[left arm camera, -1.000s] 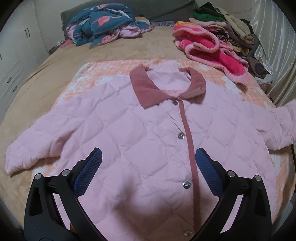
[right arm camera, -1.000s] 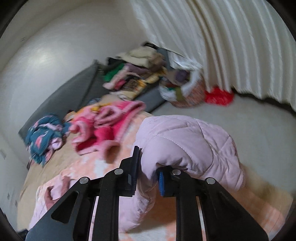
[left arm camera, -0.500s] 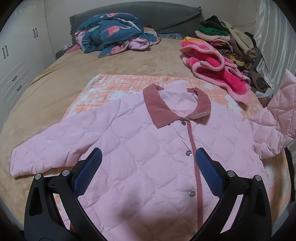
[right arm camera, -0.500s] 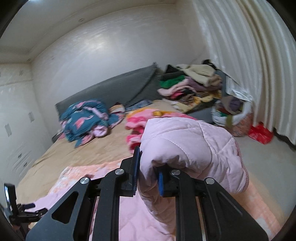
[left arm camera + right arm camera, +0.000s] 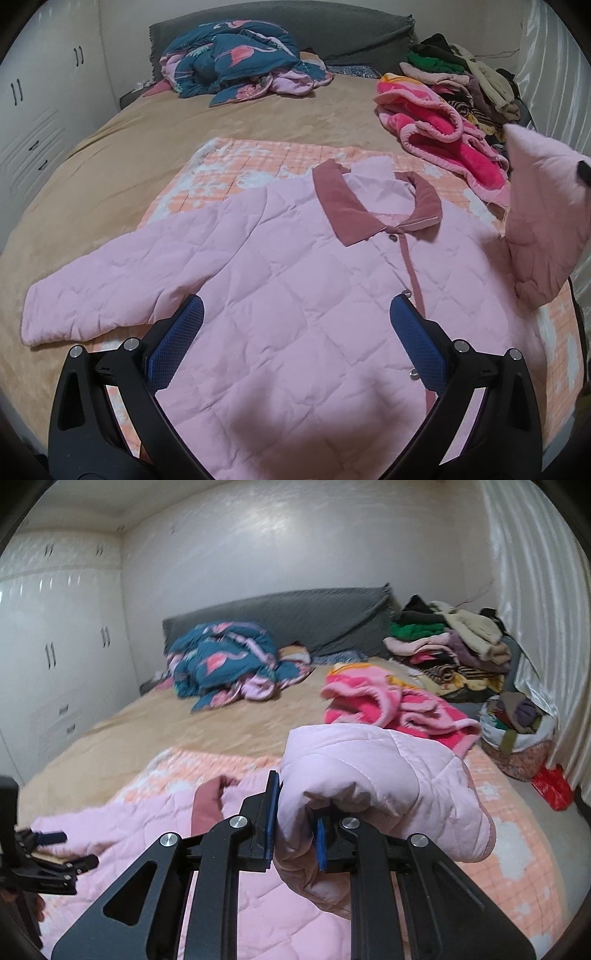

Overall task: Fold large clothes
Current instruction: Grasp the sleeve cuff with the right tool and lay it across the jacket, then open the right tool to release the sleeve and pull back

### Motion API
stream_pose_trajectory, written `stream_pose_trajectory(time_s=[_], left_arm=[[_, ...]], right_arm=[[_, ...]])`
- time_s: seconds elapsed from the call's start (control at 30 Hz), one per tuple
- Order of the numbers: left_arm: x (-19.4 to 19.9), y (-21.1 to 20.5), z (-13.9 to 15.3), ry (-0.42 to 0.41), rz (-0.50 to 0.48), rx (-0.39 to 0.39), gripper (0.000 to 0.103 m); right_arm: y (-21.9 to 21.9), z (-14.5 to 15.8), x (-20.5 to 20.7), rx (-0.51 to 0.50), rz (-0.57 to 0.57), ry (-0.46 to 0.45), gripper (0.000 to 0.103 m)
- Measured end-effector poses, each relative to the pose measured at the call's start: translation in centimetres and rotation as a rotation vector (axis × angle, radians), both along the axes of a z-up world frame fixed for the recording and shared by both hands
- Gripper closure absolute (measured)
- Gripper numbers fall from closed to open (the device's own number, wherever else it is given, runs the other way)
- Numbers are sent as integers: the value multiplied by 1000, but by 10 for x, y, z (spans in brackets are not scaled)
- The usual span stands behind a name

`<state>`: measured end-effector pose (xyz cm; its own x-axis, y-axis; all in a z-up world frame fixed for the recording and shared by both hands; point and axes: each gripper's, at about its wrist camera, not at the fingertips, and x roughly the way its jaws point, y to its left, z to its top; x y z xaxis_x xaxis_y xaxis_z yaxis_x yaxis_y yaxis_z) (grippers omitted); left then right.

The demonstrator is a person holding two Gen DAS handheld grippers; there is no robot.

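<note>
A pink quilted jacket with a dusty-rose collar lies front up on an orange checked blanket on the bed. Its left sleeve lies flat. Its right sleeve is lifted off the bed at the right edge. My right gripper is shut on that sleeve's cuff, the fabric bunched between the blue pads. My left gripper hovers open over the jacket's lower front, holding nothing; it also shows at the left edge of the right wrist view as the left gripper.
A teal patterned quilt lies heaped near the grey headboard. A pink fleece garment and a stack of clothes sit at the bed's right. A basket of clothes and a red bag stand on the floor by the curtain.
My right gripper has swung the held sleeve up and inward over the bed, rolling level. The left gripper has drawn back slightly, staying open above the jacket.
</note>
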<state>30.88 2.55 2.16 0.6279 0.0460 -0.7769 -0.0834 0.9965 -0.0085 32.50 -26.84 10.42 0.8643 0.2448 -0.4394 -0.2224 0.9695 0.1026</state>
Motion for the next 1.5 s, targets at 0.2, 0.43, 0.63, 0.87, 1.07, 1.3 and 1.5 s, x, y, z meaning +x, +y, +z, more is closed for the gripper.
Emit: stream_pose_trajectory(time_s=[0.2,0.43,0.63,0.87,1.07,1.3,1.5], left_arm=[[-2,12,-8,8,3,-11,8],[-1,22,-16,19,6,-17,8],[3,25,-28,45,9,-33,8],[8,26,-46,95,18,-81,8],[11,27,-55,139,17,-126,8],[14,32,-36,114,26,-186,8],[18,48,-15,65,59,-210,8]], right_arm=[[58,-41,19,-122,85,65,87],[109,-109,11,-217,195,192,87],[122,-162,-2,-147,224,325,72],[87,-173,-19,182,126,461,36],[23,-164,-32,515,-94,383,35],[40,-134,-13,492,36,294,79],[95,-123,-3,360,197,295,82]])
